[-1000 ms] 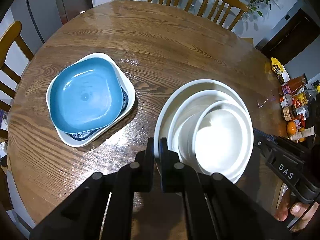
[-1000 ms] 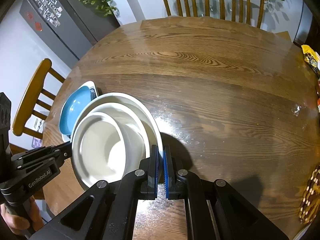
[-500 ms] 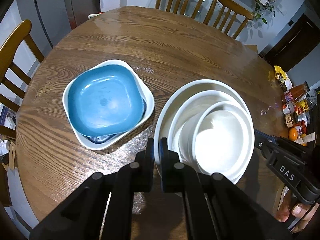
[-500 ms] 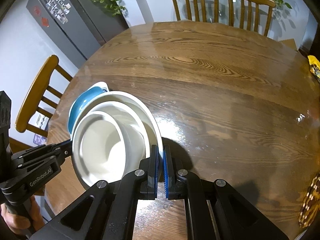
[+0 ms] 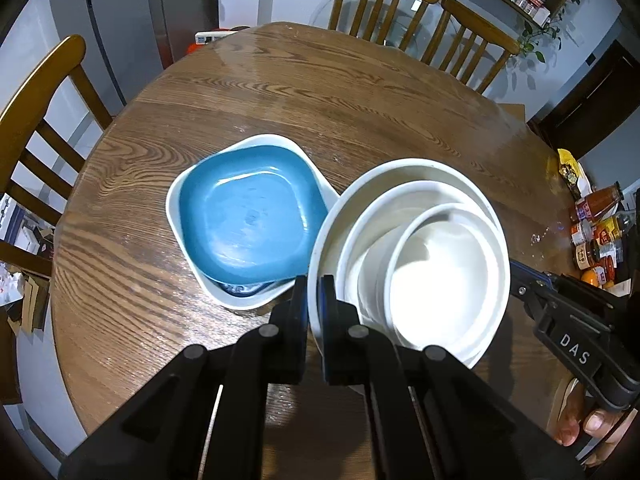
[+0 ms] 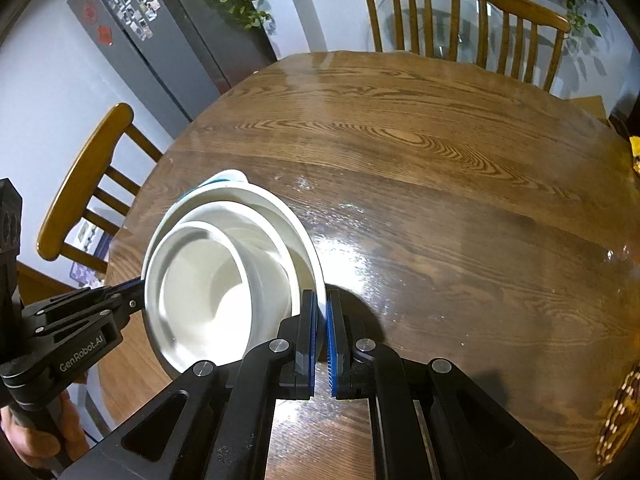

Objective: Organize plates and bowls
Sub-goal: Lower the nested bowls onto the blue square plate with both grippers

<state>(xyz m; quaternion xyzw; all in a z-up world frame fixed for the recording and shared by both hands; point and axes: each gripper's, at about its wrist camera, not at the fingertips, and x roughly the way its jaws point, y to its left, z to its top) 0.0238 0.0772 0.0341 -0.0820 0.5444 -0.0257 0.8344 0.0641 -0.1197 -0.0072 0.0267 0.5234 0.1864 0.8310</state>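
Only the left wrist view shows the blue square plate (image 5: 246, 226) nested in a white square dish (image 5: 240, 298) on the round wooden table (image 5: 360, 92), plus sauce bottles (image 5: 598, 232) at 3 o'clock; the right wrist view shows just a sliver of that blue plate (image 6: 222, 178) and a fridge (image 6: 152, 40) at 10 o'clock. The left gripper (image 5: 314, 292) is clamped tight on the near-left rim of the large white bowl (image 5: 404, 170), which carries two smaller white bowls (image 5: 440, 280) nested inside. The right gripper (image 6: 322, 312) pinches the opposite rim of the same bowl (image 6: 288, 220). Both grippers point steeply downward, the stack held just right of the blue plate, overlapping the dish's edge.
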